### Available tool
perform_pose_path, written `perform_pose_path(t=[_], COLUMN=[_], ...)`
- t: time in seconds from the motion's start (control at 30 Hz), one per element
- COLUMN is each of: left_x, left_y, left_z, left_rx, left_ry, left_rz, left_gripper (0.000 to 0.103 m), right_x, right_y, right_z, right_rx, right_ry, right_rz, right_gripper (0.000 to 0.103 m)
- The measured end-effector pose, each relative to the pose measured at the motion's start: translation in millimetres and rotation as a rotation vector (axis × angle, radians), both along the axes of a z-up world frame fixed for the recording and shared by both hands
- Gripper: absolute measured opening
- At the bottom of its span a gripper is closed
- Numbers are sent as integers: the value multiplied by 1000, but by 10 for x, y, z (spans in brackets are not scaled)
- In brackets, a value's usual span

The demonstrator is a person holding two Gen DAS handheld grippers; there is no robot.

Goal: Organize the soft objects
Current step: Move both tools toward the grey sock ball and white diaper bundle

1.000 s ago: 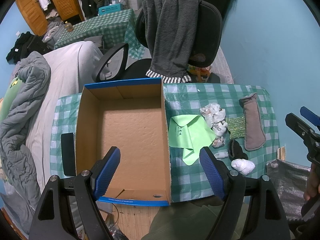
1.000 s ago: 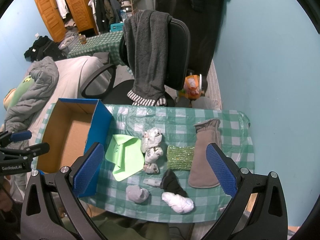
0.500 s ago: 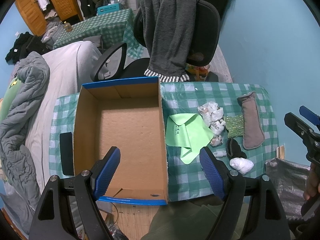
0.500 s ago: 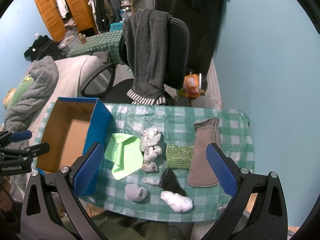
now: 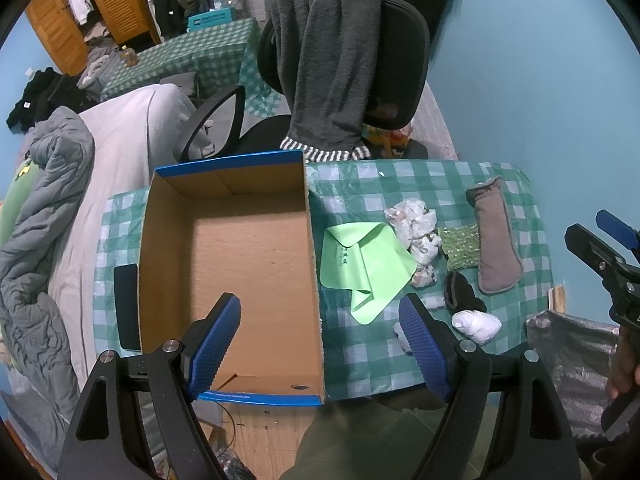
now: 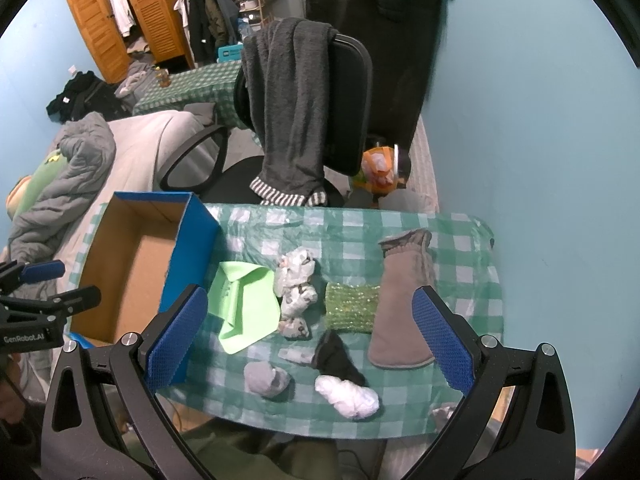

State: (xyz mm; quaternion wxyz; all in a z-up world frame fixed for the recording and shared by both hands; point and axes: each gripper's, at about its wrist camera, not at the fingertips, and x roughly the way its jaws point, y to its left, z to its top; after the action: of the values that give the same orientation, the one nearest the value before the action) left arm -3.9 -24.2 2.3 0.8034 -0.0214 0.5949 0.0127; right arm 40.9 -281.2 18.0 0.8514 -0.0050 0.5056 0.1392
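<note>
Both sets of jaws spread wide and empty: left gripper (image 5: 320, 336) held above the cardboard box (image 5: 248, 264), right gripper (image 6: 310, 332) above the soft items, presumably surveying before a first pick. Nothing boxed yet. Green cloth (image 6: 246, 308), grey mitt (image 6: 404, 312), green scourer (image 6: 350, 308) and balled socks (image 6: 346, 396) lying loose on the bench (image 6: 348, 232), right of the box.

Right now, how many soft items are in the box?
0. The cardboard box is bare inside in both views. All soft items lie on the checked tablecloth beside it, like the green cloth and grey mitt.
</note>
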Motion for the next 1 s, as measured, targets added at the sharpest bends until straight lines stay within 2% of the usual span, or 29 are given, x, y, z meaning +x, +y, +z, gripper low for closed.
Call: perform_pose_path(t=[0.37,1.0], left_x=[-3,-25], left_y=[-247,-767], left_z=[-204,-794], left_rx=[-9,25], left_ry=[44,157], left_rz=[-50,-190], left_gripper=[83,83], right_x=[-141,-314], right_y=[-426,-701], right_z=[-269,-874], right_rx=[8,12], right_ry=[49,151], right_rz=[-25,-47], right_gripper=[101,101])
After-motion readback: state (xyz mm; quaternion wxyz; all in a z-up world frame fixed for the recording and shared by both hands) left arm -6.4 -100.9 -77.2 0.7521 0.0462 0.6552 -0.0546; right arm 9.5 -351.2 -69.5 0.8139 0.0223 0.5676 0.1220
